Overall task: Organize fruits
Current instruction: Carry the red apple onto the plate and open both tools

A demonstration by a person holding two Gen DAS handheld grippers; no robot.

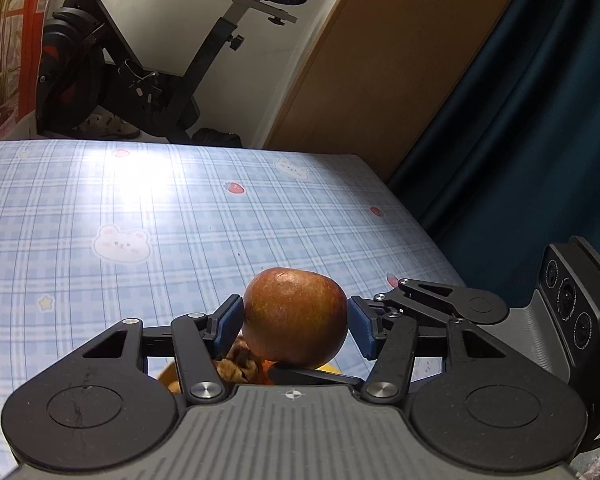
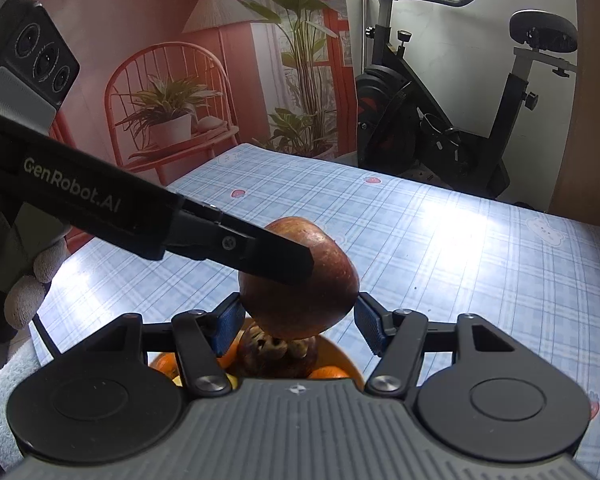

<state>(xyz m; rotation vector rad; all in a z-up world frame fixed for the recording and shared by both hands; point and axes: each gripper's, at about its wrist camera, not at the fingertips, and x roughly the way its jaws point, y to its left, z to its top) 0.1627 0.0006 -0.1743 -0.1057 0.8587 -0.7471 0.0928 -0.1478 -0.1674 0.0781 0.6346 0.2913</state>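
A red-brown apple (image 1: 296,314) sits between the blue pads of my left gripper (image 1: 296,320), which is shut on it. In the right wrist view the same apple (image 2: 324,292) lies between the pads of my right gripper (image 2: 298,316), close to both, with the left gripper's black finger (image 2: 272,258) across its top. Whether the right pads press the apple is unclear. Below the apple is an orange bowl (image 2: 340,350) with oranges (image 2: 166,362) and a brown wrinkled fruit (image 2: 272,350). The brown fruit also shows in the left wrist view (image 1: 238,364).
The table has a blue plaid cloth (image 1: 160,208) with bear and strawberry prints. An exercise bike (image 2: 440,120) stands beyond the far edge. A dark curtain (image 1: 520,140) hangs at the right. A gloved hand (image 2: 28,288) holds the left gripper.
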